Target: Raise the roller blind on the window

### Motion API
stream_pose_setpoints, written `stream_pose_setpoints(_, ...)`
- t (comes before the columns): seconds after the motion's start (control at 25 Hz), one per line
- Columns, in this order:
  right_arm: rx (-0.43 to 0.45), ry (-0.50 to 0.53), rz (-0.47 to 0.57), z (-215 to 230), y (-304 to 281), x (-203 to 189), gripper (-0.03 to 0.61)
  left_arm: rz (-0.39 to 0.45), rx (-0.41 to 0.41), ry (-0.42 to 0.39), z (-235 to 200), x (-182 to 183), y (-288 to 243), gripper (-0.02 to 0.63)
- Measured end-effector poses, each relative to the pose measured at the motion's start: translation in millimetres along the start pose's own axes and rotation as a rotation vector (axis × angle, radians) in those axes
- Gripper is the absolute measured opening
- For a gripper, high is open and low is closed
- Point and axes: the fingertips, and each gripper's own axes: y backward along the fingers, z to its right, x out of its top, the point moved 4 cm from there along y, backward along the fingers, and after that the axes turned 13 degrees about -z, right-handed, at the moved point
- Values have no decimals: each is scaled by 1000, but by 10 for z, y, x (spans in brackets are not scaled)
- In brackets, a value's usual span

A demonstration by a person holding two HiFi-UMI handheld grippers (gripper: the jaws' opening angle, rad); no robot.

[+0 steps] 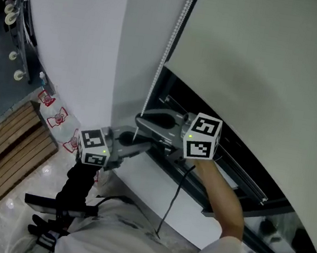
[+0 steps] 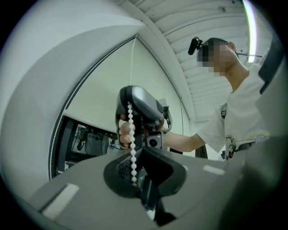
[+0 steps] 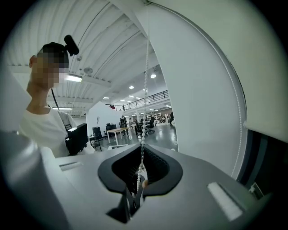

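Blind point(image 1: 264, 62) hangs over the top of the window point(image 1: 224, 163), and with right gripper point(image 3: 135, 197) and left gripper point(image 2: 134, 182) just below both pinching the chain point(image 1: 171, 41) by its left edge, a steady straight-down pull looks best.

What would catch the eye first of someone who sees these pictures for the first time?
First the large white roller blind, which fills the upper right of the head view above the dark window frame. Then the white bead chain hanging along its left edge, down to the right gripper, whose jaws are shut on it; the left gripper grips the same chain just below.
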Motion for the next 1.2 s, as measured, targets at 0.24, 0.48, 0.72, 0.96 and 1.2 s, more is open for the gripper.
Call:
stream_pose_setpoints(0.24, -6, 14, 78, 136, 219, 456, 175, -2, -7, 2, -49, -1, -19, -2)
stream_pose_setpoints(0.48, -68, 118, 155, 49, 540, 1214, 178, 2, -12, -9, 52, -111, 27, -2)
stream_pose_setpoints(0.72, -111, 223, 197, 124, 900, 1988, 176, -2, -12, 2, -44, -73, -11, -2)
stream_pose_setpoints(0.96, -145, 328, 195, -13, 1049, 2441, 176, 2, -9, -2, 13, -89, 10, -2)
stream_pose_setpoints(1.2, -134, 345, 192, 70, 1078, 2662, 176, 0, -3, 11, -50, -107, -4, -2)
